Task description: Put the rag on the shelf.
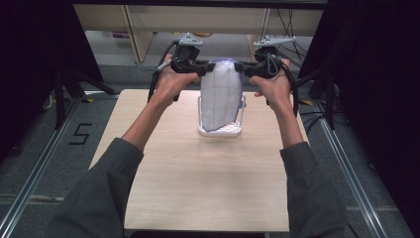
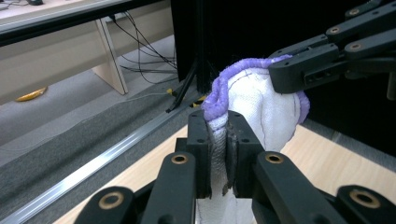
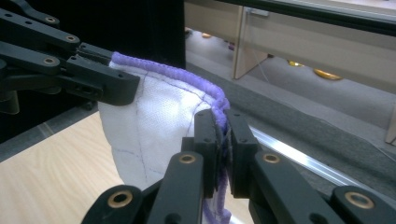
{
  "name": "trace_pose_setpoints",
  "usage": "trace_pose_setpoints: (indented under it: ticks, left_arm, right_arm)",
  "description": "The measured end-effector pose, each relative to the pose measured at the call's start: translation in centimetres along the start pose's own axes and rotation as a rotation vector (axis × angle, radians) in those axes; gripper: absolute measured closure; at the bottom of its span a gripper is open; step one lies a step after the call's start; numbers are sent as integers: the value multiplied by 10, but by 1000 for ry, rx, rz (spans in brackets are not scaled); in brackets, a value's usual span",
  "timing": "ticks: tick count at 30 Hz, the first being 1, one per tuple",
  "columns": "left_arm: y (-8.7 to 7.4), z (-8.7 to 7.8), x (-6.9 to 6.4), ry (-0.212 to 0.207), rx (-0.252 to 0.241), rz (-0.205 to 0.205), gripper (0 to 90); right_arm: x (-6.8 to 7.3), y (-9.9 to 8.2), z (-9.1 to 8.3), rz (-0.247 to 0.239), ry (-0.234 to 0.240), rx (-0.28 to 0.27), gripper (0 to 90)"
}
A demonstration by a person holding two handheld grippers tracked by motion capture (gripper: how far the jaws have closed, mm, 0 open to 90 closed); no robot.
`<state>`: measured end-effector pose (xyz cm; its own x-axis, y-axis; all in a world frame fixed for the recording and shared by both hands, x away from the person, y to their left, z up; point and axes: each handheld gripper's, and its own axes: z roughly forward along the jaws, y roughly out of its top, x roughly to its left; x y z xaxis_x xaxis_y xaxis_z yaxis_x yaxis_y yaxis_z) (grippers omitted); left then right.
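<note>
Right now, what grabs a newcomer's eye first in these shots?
A white cloth with a purple hem hangs in the air above the far middle of the table, stretched between two grippers. The left gripper and the right gripper are each shut on a top corner. Right under the cloth sits a small white basket.

The cloth (image 1: 221, 96) is white, hemmed in purple, with thin dark lines crossing it in a wide grid. In the left gripper view the purple hem (image 2: 219, 95) looks thick and looped against the white weave. The grippers, left (image 1: 204, 68) and right (image 1: 243, 69), are black with brass-coloured pins and grey top plates. The basket (image 1: 221, 131) near the table's far edge is white. The table (image 1: 208, 183) is pale wood grain. The sleeves (image 1: 101, 193) are grey-green.
</note>
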<state>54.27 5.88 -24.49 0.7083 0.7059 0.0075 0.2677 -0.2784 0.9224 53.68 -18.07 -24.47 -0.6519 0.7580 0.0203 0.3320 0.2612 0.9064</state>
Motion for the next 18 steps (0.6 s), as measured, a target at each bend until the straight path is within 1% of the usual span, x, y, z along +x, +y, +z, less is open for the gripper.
trace_pose_setpoints:
  ticks: [1,2,4,5,6,7,9,11,13,14,15,16,17,18]
  left_arm:
    - [1,2,2,3,-5,-6,814]
    - [2,5,3,2,-13,-10,814]
    - [5,10,7,5,-16,-10,813]
    - [5,13,8,6,-20,-22,813]
    - [5,16,10,9,-26,-25,813]
    - [5,20,11,17,-28,-23,813]
    - [5,27,15,14,-34,-22,811]
    - [3,34,21,7,-59,-62,810]
    - [1,41,27,12,-72,-88,811]
    - [0,45,29,11,-72,-92,811]
    - [-2,48,31,14,-71,-93,811]
    - [-5,52,32,23,-65,-94,811]
    - [-7,55,34,28,-60,-96,810]
    - [-9,57,35,34,-57,-102,810]
  right_arm:
    - [-1,2,3,7,-1,0,853]
    - [-3,5,5,3,-6,4,853]
    - [-7,9,9,13,-18,-4,853]
    - [-8,10,12,16,-22,-5,853]
    - [-10,12,15,29,-26,2,853]
    - [-12,12,18,25,-36,-2,853]
    - [-17,13,25,37,-52,9,853]
    - [-23,13,33,54,-74,24,853]
    - [-28,12,40,60,-86,25,853]
    - [-30,12,47,56,-93,27,853]
    - [-30,12,47,56,-93,27,853]
    - [-30,11,51,59,-101,34,853]
    - [-32,9,59,49,-112,53,853]
    - [-32,9,59,49,-112,53,853]
